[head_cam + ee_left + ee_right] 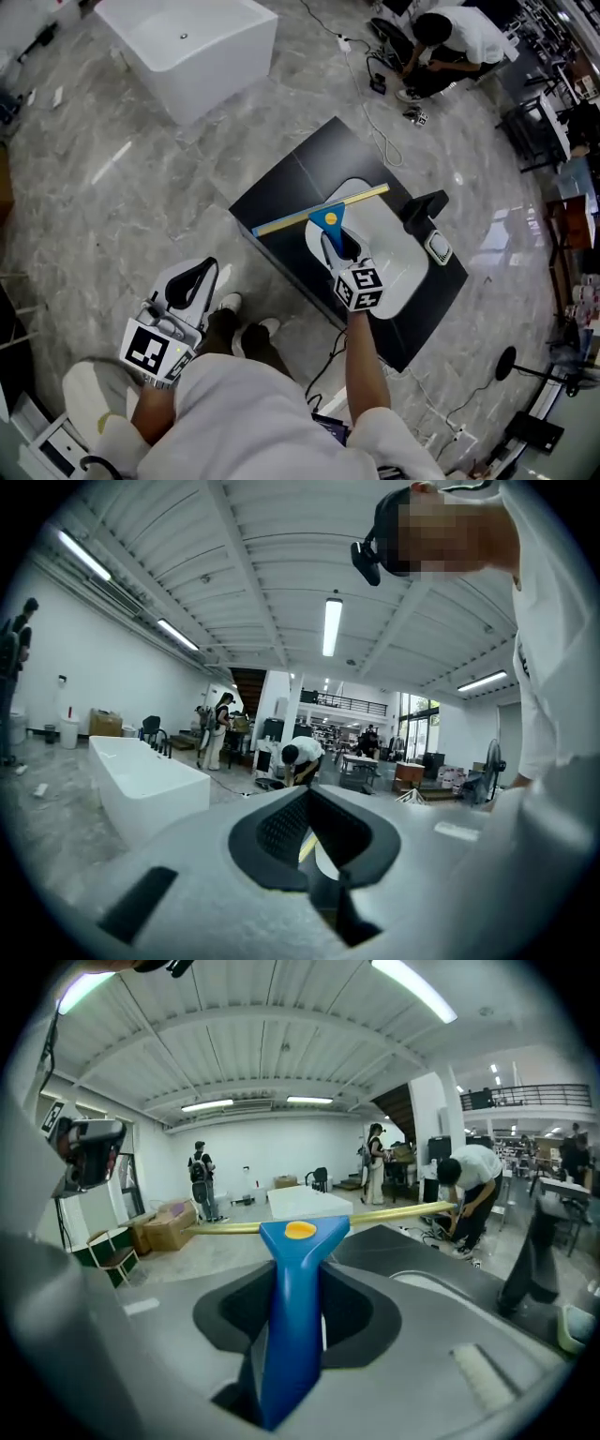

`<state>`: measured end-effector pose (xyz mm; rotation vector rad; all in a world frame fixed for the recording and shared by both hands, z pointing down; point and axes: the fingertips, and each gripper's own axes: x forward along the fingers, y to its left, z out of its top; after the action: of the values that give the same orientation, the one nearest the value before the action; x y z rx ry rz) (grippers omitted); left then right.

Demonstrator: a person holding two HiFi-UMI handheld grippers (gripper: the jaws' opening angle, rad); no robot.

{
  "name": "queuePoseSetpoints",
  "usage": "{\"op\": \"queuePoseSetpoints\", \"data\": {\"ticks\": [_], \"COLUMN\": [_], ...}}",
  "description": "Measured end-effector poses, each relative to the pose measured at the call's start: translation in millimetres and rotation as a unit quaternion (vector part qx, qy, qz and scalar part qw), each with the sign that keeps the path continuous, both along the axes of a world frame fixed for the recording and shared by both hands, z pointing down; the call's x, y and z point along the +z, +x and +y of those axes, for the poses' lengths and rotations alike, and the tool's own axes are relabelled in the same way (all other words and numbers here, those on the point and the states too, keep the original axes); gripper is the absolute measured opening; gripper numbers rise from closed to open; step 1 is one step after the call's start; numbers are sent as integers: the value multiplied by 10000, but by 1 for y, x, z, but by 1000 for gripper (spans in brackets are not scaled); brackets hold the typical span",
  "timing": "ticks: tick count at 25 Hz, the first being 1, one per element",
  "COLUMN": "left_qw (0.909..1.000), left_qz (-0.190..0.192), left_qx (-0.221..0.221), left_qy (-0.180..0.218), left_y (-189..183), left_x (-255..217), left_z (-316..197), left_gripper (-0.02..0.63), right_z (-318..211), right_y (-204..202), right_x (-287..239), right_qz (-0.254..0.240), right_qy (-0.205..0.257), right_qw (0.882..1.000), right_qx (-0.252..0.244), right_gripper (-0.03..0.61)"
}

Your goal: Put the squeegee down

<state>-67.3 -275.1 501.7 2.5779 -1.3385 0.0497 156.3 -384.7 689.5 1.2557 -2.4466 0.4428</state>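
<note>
Currently right gripper (pixel 339 246) has its fingers clenched on the blue squeegee (pixel 327 218) handle, with the yellow blade crosswise over the white basin (pixel 398 248) on the dark desk (pixel 291 187). Left gripper (pixel 192 281) is off the desk, above the floor, fingers released and empty.

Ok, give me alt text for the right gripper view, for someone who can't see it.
The right claw grips a blue squeegee by its handle, with the yellow blade bar lying crosswise ahead. A dark table shows just beyond it. Behind is a large workshop hall, where a person bends over at the right.
</note>
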Motion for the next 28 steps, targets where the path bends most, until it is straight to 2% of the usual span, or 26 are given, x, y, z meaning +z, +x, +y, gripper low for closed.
{"op": "queuePoseSetpoints", "data": {"ticks": [6,14,19,24,28], "left_qw": [9990,9973,9970,9975,9981], "left_qz": [-4,-34,-23,-38,-11], "left_qx": [-422,-681,-728,-662,-578], "left_qy": [-162,-256,-250,-247,-222], "left_y": [-27,-44,-62,-60,-53], "left_x": [19,26,30,29,26], "left_z": [0,-2,-5,-6,-10], "left_gripper": [3,3,3,3,3], "right_z": [-40,-75,-81,-80,-85], "right_y": [-35,-63,-79,-80,-75], "right_x": [74,135,153,154,142], "right_qz": [380,940,1234,1079,889], "right_qy": [-602,-1425,-1642,-1841,-1628], "right_qw": [9969,9850,9785,9767,9826], "right_qx": [-333,-270,-199,-238,-112], "right_gripper": [147,149,149,152,171]}}
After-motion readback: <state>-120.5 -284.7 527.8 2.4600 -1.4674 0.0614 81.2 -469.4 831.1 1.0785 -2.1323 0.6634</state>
